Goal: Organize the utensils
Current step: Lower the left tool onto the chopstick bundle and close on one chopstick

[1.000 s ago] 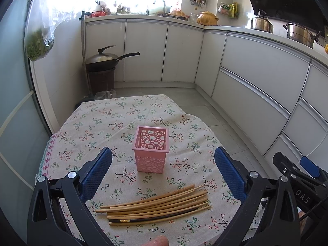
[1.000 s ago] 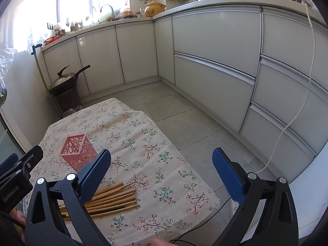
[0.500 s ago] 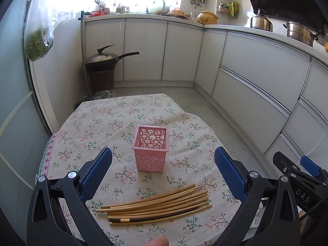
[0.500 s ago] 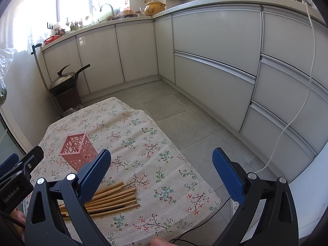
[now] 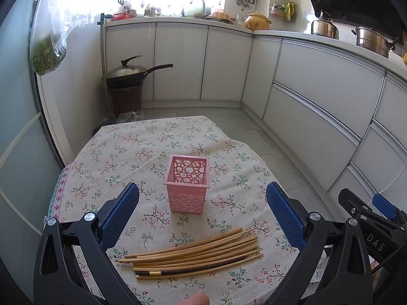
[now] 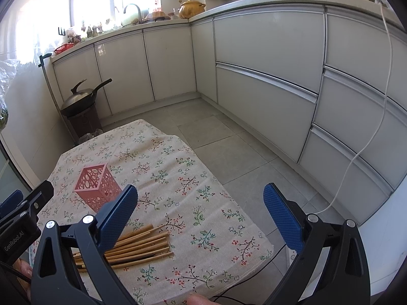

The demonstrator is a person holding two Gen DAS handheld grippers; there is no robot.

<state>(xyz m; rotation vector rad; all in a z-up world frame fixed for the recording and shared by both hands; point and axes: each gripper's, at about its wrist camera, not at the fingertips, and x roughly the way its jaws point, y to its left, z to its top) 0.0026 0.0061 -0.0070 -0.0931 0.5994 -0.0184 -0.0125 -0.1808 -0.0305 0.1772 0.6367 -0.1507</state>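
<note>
1. The chopsticks (image 5: 193, 258) lie in a loose bundle on the worktop (image 5: 122, 152), near its front edge, directly below and between the spread fingers of the left tool (image 5: 202, 214).
2. Their long axis runs crosswise to the left tool's forward line, left to right with a slight rise toward the right, so the two fingers straddle the bundle's length rather than its width. By my judgement, a grasp calls for a turn of the wrist or a pinch at one end.
3. The left tool is released, its blue pads (image 5: 119, 216) wide apart and holding nothing.
4. The right tool (image 6: 201, 216) is likewise released and empty. From its view the chopsticks (image 6: 137, 245) lie off to the lower left, partly behind its left finger, while most of its gap looks over the cloth and the floor.
5. I judge the left tool the nearer and better centred of the two for the first pick.
6. The pink holder (image 5: 187, 183) stands upright just beyond the bundle, apart from it, near the middle of the worktop.
7. Its open top shows only perforated walls; nothing appears to be inside it, so no chopstick has been placed there yet.
</note>
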